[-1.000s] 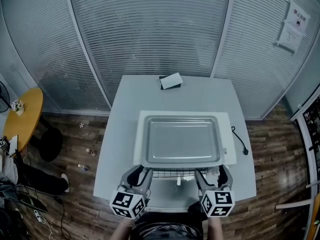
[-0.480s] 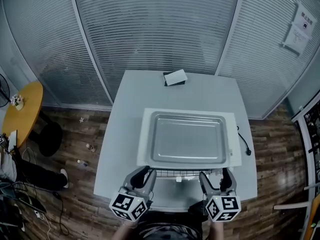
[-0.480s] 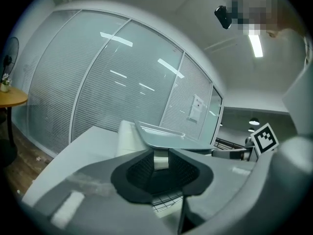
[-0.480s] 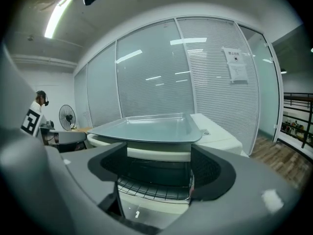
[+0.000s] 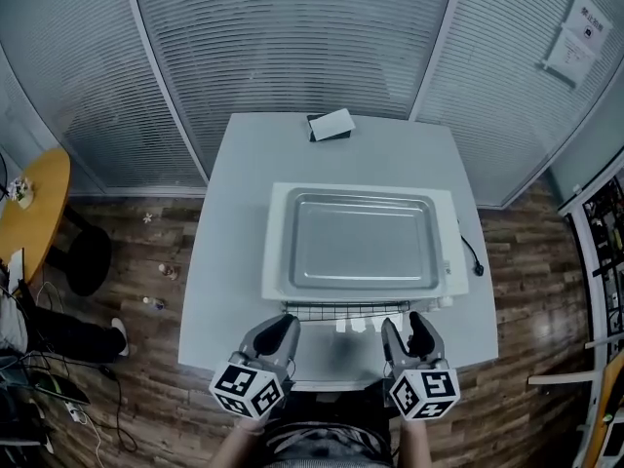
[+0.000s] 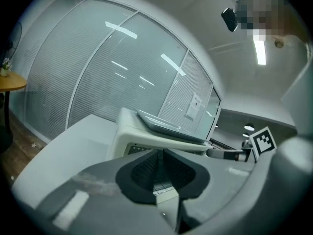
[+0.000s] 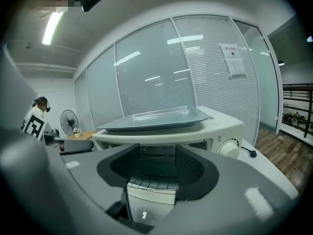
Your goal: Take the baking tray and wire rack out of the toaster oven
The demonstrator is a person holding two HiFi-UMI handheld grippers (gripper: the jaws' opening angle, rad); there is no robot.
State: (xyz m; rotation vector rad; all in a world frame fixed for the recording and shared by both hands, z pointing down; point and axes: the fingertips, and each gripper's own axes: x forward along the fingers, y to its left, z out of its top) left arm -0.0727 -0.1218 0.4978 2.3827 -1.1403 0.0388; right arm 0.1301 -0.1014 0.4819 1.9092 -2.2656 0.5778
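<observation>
A white toaster oven stands on the grey table with the silver baking tray lying on its roof. The wire rack pokes out of the oven mouth above the lowered glass door. My left gripper hangs in front of the door's left part; its jaws have just been closing to a thin slit with nothing in them. My right gripper is before the door's right part, jaws closing but still open and empty. The right gripper view shows the tray, the rack and the gripper.
A white card on a black object lies at the table's far edge. A power cord trails right of the oven. Glass partitions with blinds stand behind. A round yellow table and a seated person's legs are at the left.
Both grippers have drawn back a little from the oven front toward me. The right jaws have narrowed from wide open, and the left jaws have come almost together.
</observation>
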